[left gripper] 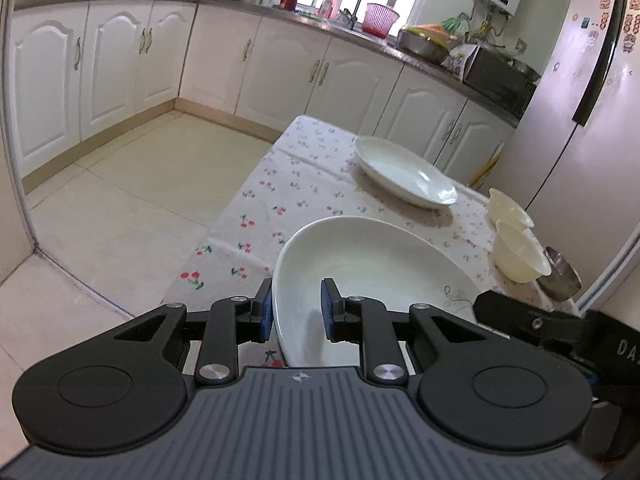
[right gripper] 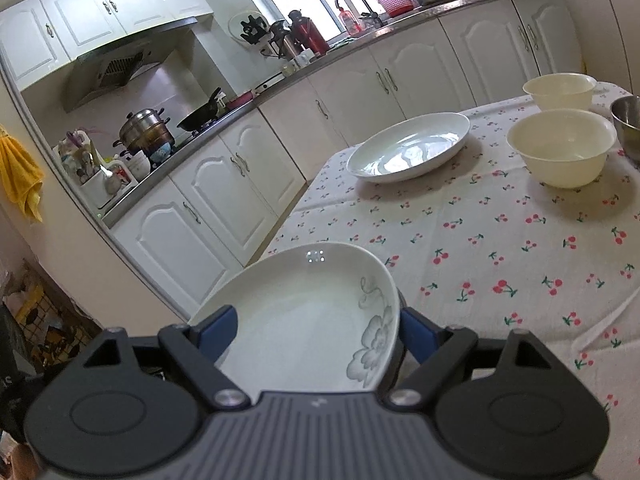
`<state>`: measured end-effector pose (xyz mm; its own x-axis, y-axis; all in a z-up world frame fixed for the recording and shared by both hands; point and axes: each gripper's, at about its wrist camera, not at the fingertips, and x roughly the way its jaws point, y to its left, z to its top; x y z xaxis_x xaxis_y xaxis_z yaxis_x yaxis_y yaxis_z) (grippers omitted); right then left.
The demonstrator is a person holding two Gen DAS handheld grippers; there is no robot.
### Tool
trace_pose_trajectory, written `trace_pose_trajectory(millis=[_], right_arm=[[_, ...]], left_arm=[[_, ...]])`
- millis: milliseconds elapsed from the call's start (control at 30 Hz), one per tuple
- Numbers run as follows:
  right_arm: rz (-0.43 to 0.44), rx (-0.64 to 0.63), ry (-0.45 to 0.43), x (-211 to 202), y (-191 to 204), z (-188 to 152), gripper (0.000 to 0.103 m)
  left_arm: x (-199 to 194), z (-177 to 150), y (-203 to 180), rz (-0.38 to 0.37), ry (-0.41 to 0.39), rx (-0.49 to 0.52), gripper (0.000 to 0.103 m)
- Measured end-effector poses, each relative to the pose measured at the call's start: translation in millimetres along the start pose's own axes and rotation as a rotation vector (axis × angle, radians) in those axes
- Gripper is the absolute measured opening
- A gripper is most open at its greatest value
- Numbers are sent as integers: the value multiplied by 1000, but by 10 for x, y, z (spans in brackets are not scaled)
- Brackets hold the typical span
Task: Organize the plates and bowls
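Note:
A white deep plate (left gripper: 376, 268) with a grey flower print (right gripper: 372, 344) is held over the near corner of the cherry-print table (right gripper: 500, 240). My left gripper (left gripper: 297, 308) is shut on its rim, one blue pad outside and one inside. My right gripper (right gripper: 318, 330) spans the plate's near end, with its blue pads against both sides of the rim. Its black body shows at the plate's right end in the left wrist view. A second white plate (right gripper: 408, 148) lies further back on the table (left gripper: 288, 184). Two cream bowls (right gripper: 560, 88) (right gripper: 562, 148) stand to its right.
A steel cup (right gripper: 628, 124) stands at the table's right edge beside the bowls (left gripper: 520, 256). White kitchen cabinets (left gripper: 120, 60) and a loaded counter run behind and to the left. A fridge (left gripper: 580, 140) stands close on the table's right. Tiled floor lies left of the table.

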<state>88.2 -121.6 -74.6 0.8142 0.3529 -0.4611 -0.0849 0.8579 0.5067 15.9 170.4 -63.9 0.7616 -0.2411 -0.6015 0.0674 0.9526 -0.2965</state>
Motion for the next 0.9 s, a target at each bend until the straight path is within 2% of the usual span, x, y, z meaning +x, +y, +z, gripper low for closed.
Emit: trace_pose_trajectory(millis=[167, 300, 400, 467, 633, 733, 900], right_arm=[[-9, 0, -3, -7, -26, -5, 88], [-2, -4, -2, -37, -28, -13, 96], [-29, 11, -12, -99, -58, 1, 102], [-43, 43, -24, -158, -105, 26, 102], [-77, 100, -57, -347, -205, 84, 102], [-109, 109, -73, -471, -218, 98, 102], [-160, 108, -120, -739, -249, 88, 102]], left_arm=[[-58, 2, -53, 7, -40, 39, 25], [-65, 8, -38, 4, -47, 42, 31], [-103, 17, -45, 5, -61, 47, 47], [-144, 17, -67, 8, -74, 61, 61], [-255, 6, -127, -18, -88, 91, 75], [-320, 11, -151, -28, -92, 99, 94], [-460, 9, -182, -45, -98, 101, 101]])
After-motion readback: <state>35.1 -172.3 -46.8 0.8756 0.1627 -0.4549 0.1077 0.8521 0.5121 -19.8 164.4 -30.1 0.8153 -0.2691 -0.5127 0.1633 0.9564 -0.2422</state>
